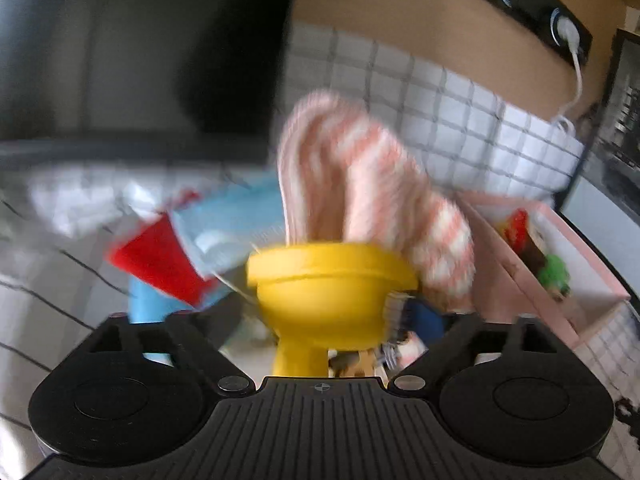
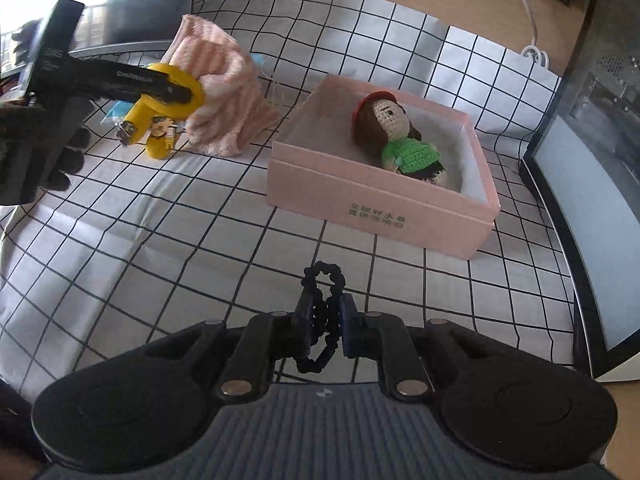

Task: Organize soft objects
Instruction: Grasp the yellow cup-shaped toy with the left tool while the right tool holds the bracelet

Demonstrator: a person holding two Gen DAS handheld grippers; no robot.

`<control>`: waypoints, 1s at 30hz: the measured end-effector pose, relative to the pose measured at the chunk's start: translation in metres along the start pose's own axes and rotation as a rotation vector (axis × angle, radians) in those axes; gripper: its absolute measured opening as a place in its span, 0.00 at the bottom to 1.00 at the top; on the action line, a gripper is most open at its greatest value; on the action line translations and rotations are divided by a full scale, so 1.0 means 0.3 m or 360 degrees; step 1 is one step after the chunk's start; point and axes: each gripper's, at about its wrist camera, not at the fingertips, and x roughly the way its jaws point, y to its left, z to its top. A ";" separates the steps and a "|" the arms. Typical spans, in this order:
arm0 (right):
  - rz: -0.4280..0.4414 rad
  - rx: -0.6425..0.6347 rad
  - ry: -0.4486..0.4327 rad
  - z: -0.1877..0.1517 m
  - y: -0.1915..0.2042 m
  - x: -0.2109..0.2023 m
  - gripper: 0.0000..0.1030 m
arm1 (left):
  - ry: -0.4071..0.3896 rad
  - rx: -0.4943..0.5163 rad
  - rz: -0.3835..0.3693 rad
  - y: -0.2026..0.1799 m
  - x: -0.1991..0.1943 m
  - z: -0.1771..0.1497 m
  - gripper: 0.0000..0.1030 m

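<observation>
My left gripper (image 1: pixel 324 312) is shut on a yellow toy figure (image 1: pixel 320 300) and holds it in the air, blurred by motion. It shows from outside in the right wrist view (image 2: pixel 176 92), held over the far left of the checked cloth (image 2: pixel 160 220). A pink striped fluffy cloth (image 1: pixel 360 184) stands behind the toy, also seen in the right wrist view (image 2: pixel 224 92). A pink open box (image 2: pixel 380 204) holds a crochet doll (image 2: pixel 396 140) with red hat and green top. My right gripper (image 2: pixel 324 320) is shut on a black scrunchie (image 2: pixel 322 304) near the front.
A red and blue packet (image 1: pixel 168 256) lies beyond the toy at the left. A dark monitor (image 2: pixel 600 200) stands at the right edge. A white cable (image 2: pixel 528 24) and a power strip (image 1: pixel 536 8) run along the wooden wall at the back.
</observation>
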 end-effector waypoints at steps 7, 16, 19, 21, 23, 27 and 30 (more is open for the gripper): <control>0.0018 0.0005 -0.0022 -0.007 -0.058 -0.005 0.13 | 0.0198 0.0006 -0.0091 -0.003 0.046 -0.068 0.63; 0.0160 -0.0105 -0.0051 0.016 -0.110 0.007 0.13 | 0.0169 -0.0018 -0.0125 -0.074 -0.234 -0.101 0.61; 0.0215 -0.0120 -0.0069 0.022 -0.127 -0.008 0.13 | 0.0231 -0.0051 -0.0218 -0.142 -0.331 -0.133 0.61; 0.0234 -0.0125 -0.0071 0.017 -0.145 -0.024 0.13 | 0.0305 -0.0016 -0.0297 -0.208 -0.383 -0.172 0.61; 0.0231 -0.0127 -0.0075 0.006 -0.172 -0.048 0.13 | 0.0409 0.0066 -0.0395 -0.300 -0.412 -0.205 0.61; 0.0195 -0.0093 -0.0128 -0.016 -0.248 -0.122 0.13 | 0.0532 0.0224 -0.0548 -0.464 -0.427 -0.202 0.60; 0.0155 -0.0041 -0.0188 -0.035 -0.310 -0.173 0.13 | 0.0480 0.0292 -0.0626 -0.553 -0.423 -0.117 0.60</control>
